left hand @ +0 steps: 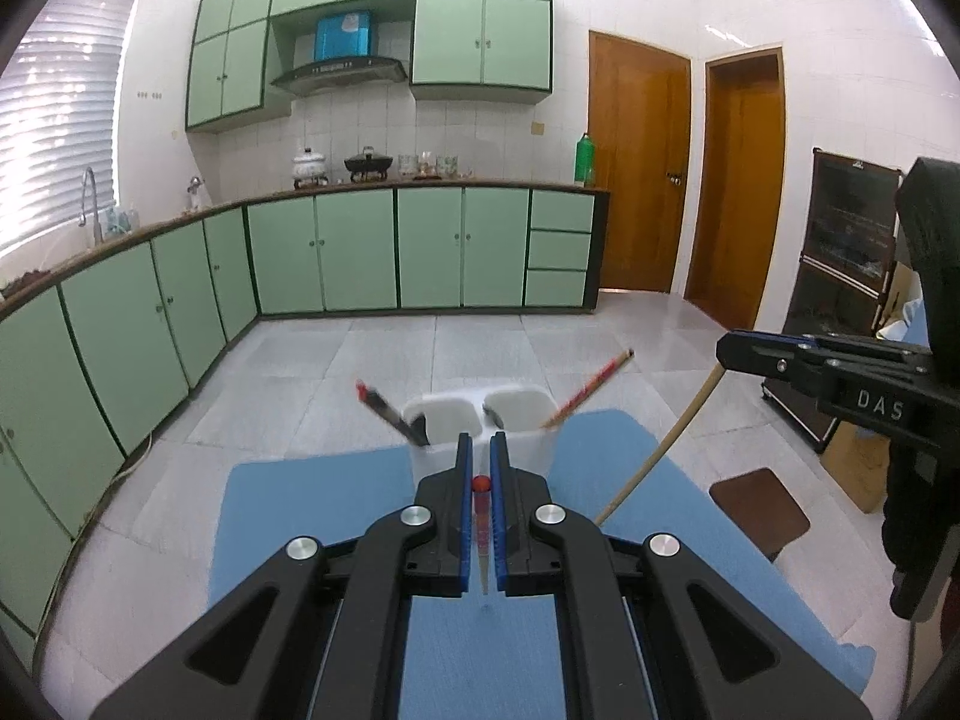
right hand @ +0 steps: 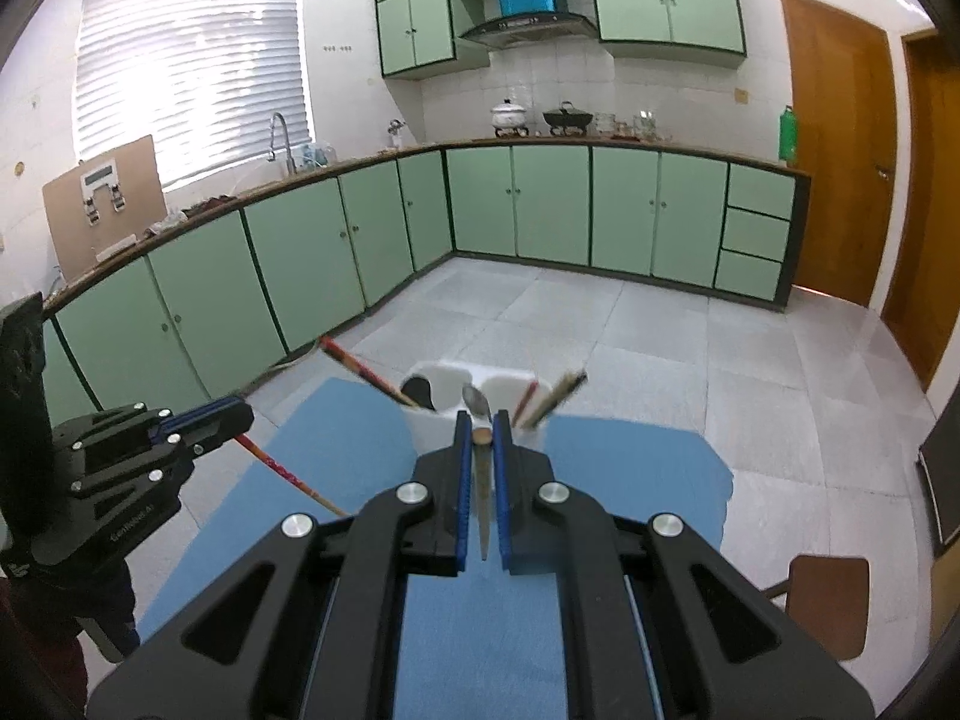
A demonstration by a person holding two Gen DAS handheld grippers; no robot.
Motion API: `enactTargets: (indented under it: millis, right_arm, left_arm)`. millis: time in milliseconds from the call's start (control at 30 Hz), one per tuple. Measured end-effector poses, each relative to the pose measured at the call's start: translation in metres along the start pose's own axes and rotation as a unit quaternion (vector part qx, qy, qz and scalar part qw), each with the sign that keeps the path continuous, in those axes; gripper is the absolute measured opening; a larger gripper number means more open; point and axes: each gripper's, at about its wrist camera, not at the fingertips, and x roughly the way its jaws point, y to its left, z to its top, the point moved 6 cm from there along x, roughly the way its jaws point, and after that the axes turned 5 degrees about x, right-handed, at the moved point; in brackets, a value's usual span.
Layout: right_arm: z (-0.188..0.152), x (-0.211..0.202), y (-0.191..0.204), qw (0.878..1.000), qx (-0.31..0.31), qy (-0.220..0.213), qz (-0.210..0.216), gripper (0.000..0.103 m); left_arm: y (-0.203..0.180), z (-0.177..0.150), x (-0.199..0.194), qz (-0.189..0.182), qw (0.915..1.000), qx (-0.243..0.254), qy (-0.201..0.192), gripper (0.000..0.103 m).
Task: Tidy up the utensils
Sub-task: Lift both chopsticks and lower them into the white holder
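Your left gripper [left hand: 480,468] is clamped on a red chopstick [left hand: 481,516]: its round red end sits between the blue pads [left hand: 463,504], the shaft running back down the gap toward the camera with its tip over the blue mat [left hand: 312,516]. From the right wrist view, the same gripper [right hand: 228,414] holds that red patterned chopstick [right hand: 282,471] slanting down over the mat's left part.

Your right gripper [right hand: 482,450] is clamped on a plain wooden chopstick [right hand: 482,480], butt end up between the pads, the thin end pointing back at the lens. In the left wrist view it shows as the right gripper [left hand: 729,351] with the pale wooden chopstick [left hand: 660,450] hanging diagonally toward the mat.

The white utensil holder [left hand: 528,444] stands on the far edge of the mat, straight ahead of both grippers and just past the fingertips. It has two compartments side by side. The left one holds a dark-handled, red-tipped utensil [left hand: 387,408] leaning out left. The right one holds a red-patterned chopstick [left hand: 591,387] leaning out right. In the right wrist view, a metal spoon [right hand: 477,401] stands near the divider; I can't tell which compartment it's in.

Neither held chopstick is in the holder.

Beside the mat on the right there's a brown stool [left hand: 759,510].
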Motion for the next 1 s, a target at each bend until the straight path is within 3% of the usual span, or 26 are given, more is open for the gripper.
enactTargets:
  millis: [133, 300, 533, 700, 867, 1000]
  right_arm:
    - [0.037, -0.008, 0.003, 1.000, 0.003, -0.020, 0.021, 0.006]
    - [0.084, -0.012, 0.006, 0.998, -0.012, -0.058, 0.012, 0.006]
    - [0.112, 0.020, -0.008, 0.998, -0.011, -0.066, -0.017, 0.006]
    - [0.102, 0.057, -0.019, 0.999, -0.004, -0.045, -0.029, 0.006]
    - [0.087, 0.085, -0.028, 0.999, 0.003, -0.019, -0.034, 0.008]
    - [0.083, 0.080, -0.036, 0.999, 0.019, -0.026, -0.037, 0.023]
  left_arm:
    - [0.005, 0.030, -0.006, 0.003, 0.9996, 0.005, -0.028, 0.005]
    - [0.015, 0.075, -0.013, 0.013, 0.9971, 0.003, -0.075, 0.005]
    - [0.019, 0.110, 0.010, 0.026, 0.9939, 0.005, -0.107, 0.005]
    - [0.017, 0.100, 0.054, 0.031, 0.9961, 0.005, -0.083, 0.005]
    - [0.021, 0.078, 0.096, 0.021, 0.9993, -0.007, -0.030, 0.006]
    - [0.027, 0.070, 0.095, 0.020, 0.9993, -0.017, -0.026, 0.015]
